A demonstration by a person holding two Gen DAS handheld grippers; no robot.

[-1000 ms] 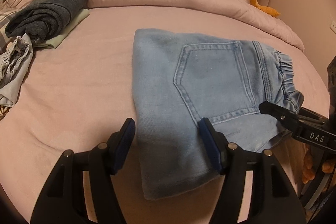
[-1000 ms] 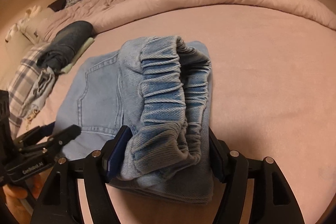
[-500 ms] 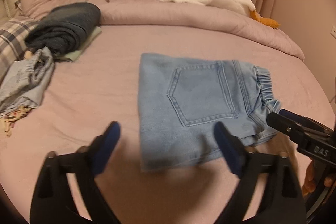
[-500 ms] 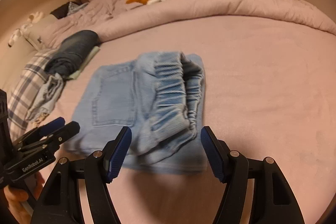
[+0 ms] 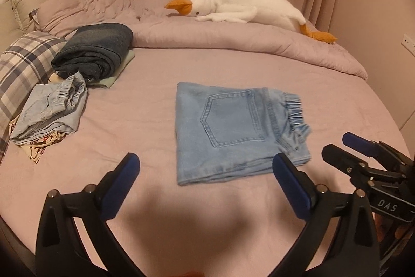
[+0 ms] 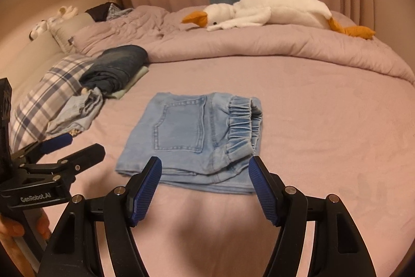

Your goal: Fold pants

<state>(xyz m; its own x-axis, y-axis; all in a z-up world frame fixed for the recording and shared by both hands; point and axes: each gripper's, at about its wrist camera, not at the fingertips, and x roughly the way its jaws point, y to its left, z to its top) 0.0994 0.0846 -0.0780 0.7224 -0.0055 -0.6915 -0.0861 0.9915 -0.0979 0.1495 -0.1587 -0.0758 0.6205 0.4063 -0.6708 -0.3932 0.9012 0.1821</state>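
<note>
The light blue denim pants with a stretchy waistband (image 5: 233,131) lie folded into a small flat square on the pink bed (image 5: 145,121), just ahead of both pairs of jaws, and nothing touches them, so I think the folding is done. The left gripper (image 5: 205,178) and the right gripper (image 6: 206,183) both hold their blue jaws wide and empty, near the pants' closest edge. White letters on the right gripper's side read "DAS", and the left gripper's side reads "GenRobot.AI".

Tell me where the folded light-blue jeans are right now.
The folded light-blue jeans lie mid-bed in both views, ahead of both open grippers, right of the dark folded stack.
</note>
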